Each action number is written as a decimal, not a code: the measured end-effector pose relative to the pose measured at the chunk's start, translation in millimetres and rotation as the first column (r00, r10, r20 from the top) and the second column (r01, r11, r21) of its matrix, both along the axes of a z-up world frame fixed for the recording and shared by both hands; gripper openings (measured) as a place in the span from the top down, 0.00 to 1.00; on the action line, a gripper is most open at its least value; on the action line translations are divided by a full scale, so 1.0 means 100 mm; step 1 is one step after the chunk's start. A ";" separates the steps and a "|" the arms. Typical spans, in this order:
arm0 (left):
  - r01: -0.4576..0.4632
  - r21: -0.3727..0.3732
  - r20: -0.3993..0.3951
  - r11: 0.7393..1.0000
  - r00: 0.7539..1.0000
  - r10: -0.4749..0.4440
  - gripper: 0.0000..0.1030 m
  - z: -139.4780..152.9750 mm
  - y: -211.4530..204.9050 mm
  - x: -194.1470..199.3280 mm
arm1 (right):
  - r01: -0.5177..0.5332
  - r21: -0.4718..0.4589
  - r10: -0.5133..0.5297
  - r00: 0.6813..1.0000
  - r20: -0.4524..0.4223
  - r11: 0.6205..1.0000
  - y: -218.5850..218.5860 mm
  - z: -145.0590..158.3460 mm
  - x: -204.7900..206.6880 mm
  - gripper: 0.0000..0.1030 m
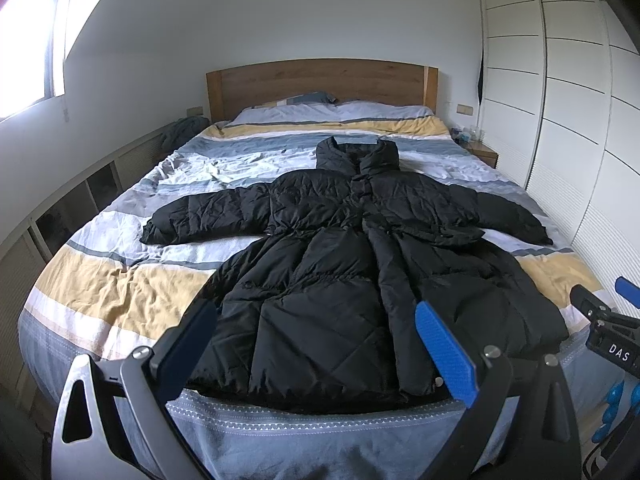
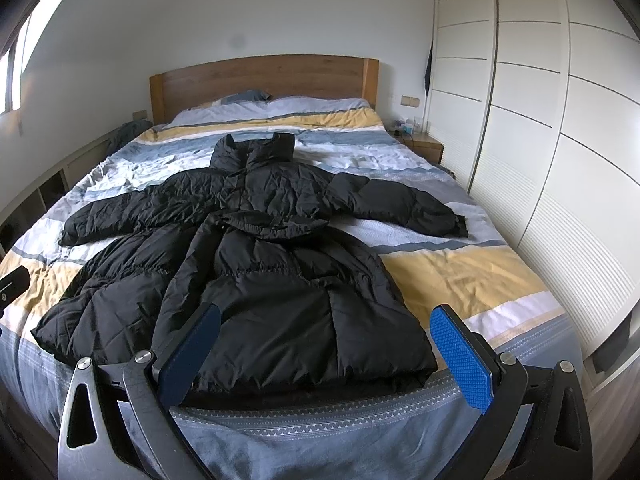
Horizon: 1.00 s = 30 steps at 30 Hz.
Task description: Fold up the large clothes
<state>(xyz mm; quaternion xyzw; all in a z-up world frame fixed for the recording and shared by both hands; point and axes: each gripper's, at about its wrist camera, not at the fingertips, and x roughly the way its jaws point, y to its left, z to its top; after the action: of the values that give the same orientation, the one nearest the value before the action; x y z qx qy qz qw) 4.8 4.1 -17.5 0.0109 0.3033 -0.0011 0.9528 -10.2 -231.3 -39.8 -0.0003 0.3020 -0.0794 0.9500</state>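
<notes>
The bed (image 1: 120,288) carries the black coat (image 1: 340,264) spread flat, sleeves out, hem at the bed's foot. Folding has apparently not begun. Left gripper (image 1: 320,344) and right gripper (image 2: 334,354) hover wide and empty off the bed's foot; next, likely grip a sleeve.

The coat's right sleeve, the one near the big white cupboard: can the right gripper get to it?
Probably yes. The right gripper is open and holds nothing, and the sleeve lies flat on the striped bedcover with nothing on top. It is farther up the bed than the coat's hem, so the gripper would need to reach forward.
</notes>
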 end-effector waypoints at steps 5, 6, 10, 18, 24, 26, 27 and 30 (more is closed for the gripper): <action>0.008 -0.002 -0.001 1.000 1.000 -0.008 0.03 0.01 0.01 -0.01 | -0.002 -0.005 0.002 1.000 0.009 1.000 0.03 0.00 0.00 0.00; 0.008 -0.006 -0.002 1.000 1.000 -0.008 0.03 0.02 0.01 -0.01 | -0.004 -0.006 0.004 1.000 0.011 1.000 0.03 0.00 0.01 0.00; 0.001 -0.009 0.009 1.000 1.000 -0.001 0.03 0.07 0.00 -0.03 | -0.007 0.000 0.007 1.000 0.023 1.000 0.02 0.03 -0.01 0.00; 0.022 -0.058 0.023 0.998 1.000 -0.020 0.03 0.16 -0.03 -0.02 | -0.009 -0.003 0.009 0.999 0.050 1.000 0.00 0.11 0.00 0.00; 0.052 -0.039 0.007 0.998 0.999 -0.052 0.03 0.15 -0.13 0.00 | 0.000 -0.005 0.001 0.998 0.056 1.000 -0.02 0.10 -0.01 0.00; 0.061 -0.033 0.007 0.998 0.998 -0.061 0.03 0.15 -0.16 0.00 | 0.002 0.008 -0.003 0.998 0.055 1.000 -0.06 0.09 0.00 0.00; 0.063 -0.036 0.010 0.997 0.998 -0.062 0.03 0.14 -0.16 0.00 | 0.002 0.013 -0.003 0.999 0.054 1.000 -0.07 0.08 0.01 0.00; 0.065 -0.053 0.010 0.996 0.998 -0.065 0.03 0.14 -0.17 0.05 | -0.001 0.018 0.000 0.999 0.050 1.000 -0.10 0.06 0.05 0.00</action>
<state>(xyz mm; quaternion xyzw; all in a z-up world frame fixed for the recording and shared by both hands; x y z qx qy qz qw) 10.3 -12.4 -3.3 -0.0047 0.2987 -0.0401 0.9535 -5.4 -241.5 -33.8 0.0103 0.2787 -0.0763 0.9573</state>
